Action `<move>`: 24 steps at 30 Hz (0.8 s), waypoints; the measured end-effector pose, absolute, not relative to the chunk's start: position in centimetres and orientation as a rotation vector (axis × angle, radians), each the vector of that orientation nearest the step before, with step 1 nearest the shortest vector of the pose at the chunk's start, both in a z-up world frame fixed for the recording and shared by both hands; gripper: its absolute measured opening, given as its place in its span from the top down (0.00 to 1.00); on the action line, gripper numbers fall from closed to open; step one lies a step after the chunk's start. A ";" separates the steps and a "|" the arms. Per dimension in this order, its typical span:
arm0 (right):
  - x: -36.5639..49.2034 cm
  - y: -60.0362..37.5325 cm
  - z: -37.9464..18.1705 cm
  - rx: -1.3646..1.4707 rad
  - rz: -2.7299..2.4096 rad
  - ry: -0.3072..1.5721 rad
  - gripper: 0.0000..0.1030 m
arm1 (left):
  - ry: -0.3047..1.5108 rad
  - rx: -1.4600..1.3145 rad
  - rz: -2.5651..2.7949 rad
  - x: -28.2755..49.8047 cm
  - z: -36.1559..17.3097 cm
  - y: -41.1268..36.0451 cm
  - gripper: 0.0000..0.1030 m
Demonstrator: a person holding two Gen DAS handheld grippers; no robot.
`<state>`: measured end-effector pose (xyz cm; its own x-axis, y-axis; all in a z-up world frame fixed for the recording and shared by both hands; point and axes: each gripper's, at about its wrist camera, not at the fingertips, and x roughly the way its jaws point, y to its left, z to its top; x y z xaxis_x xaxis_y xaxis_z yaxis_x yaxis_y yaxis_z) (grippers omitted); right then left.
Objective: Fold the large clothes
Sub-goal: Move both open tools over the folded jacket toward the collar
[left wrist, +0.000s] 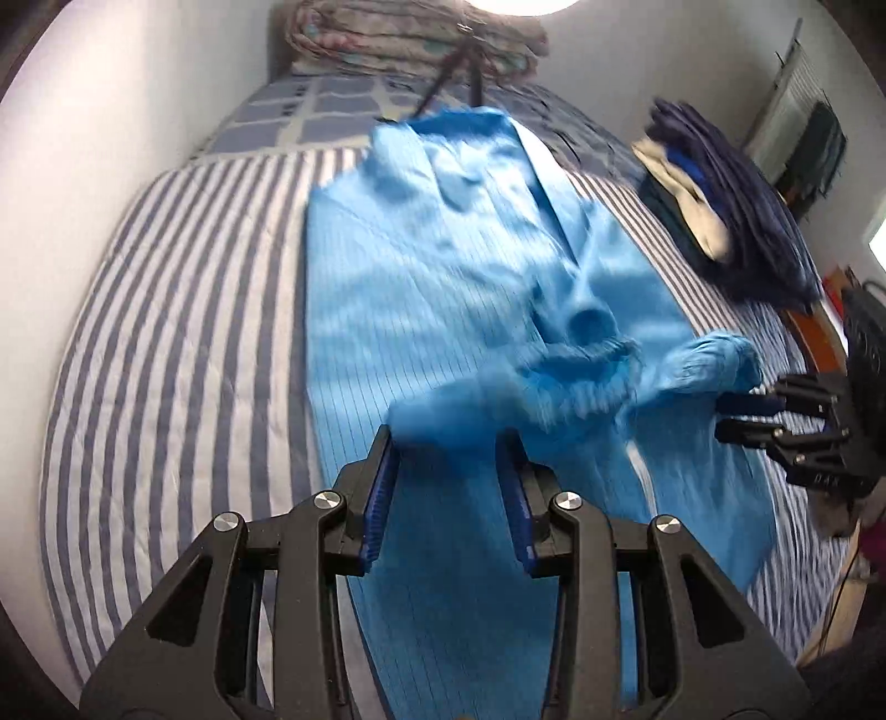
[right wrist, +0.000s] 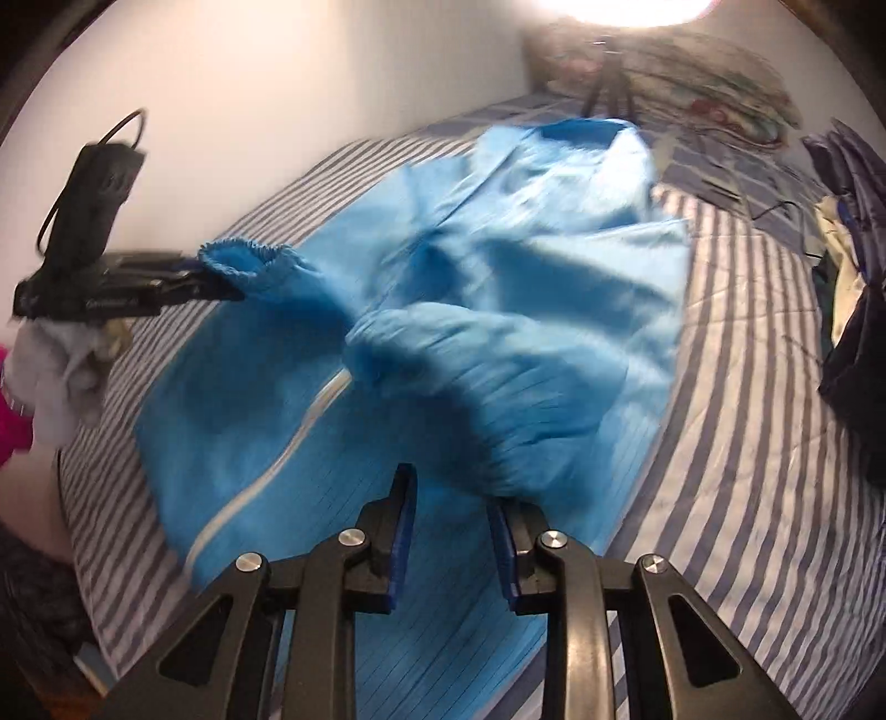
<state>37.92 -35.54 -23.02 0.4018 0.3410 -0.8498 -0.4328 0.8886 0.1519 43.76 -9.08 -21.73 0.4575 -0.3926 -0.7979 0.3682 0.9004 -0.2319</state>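
Observation:
A large light-blue coat [left wrist: 432, 288] with thin dark pinstripes and a white zipper lies lengthwise on the striped bed [left wrist: 183, 310]; it also shows in the right wrist view [right wrist: 498, 288]. My left gripper [left wrist: 451, 443] is open, its jaws wide apart just behind a blurred sleeve cuff [left wrist: 459, 410]. My right gripper [right wrist: 451, 493] is open, with a bunched elastic cuff [right wrist: 515, 471] at its right fingertip. In the left wrist view the right gripper [left wrist: 745, 415] sits beside the other cuff [left wrist: 714, 360]. In the right wrist view the left gripper [right wrist: 216, 279] sits by a cuff [right wrist: 243, 260].
A pile of dark navy and cream clothes [left wrist: 731, 205] lies at the bed's right side, also seen in the right wrist view [right wrist: 853, 266]. A folded patterned quilt [left wrist: 410, 39] and a tripod [left wrist: 470, 72] stand at the head. A white wall [left wrist: 111, 111] runs along the left.

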 end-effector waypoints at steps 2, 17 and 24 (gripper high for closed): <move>39.6 -36.1 -23.0 -0.075 0.452 1.046 0.73 | 0.977 -0.053 -0.452 45.0 -21.7 -8.9 0.65; 48.6 -41.5 -20.7 0.087 0.342 0.934 0.39 | 1.023 -0.283 -0.480 56.2 -22.5 -5.1 0.57; 54.1 -41.9 -20.1 0.108 0.296 0.915 0.40 | 1.038 -0.372 -0.509 62.1 -22.7 -5.5 0.57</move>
<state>54.09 -41.93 -20.09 0.5721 0.2980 -0.7641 -0.2063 0.9540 0.2176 62.10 -5.49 -22.74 0.4103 -0.5633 -0.7172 0.2222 0.8245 -0.5204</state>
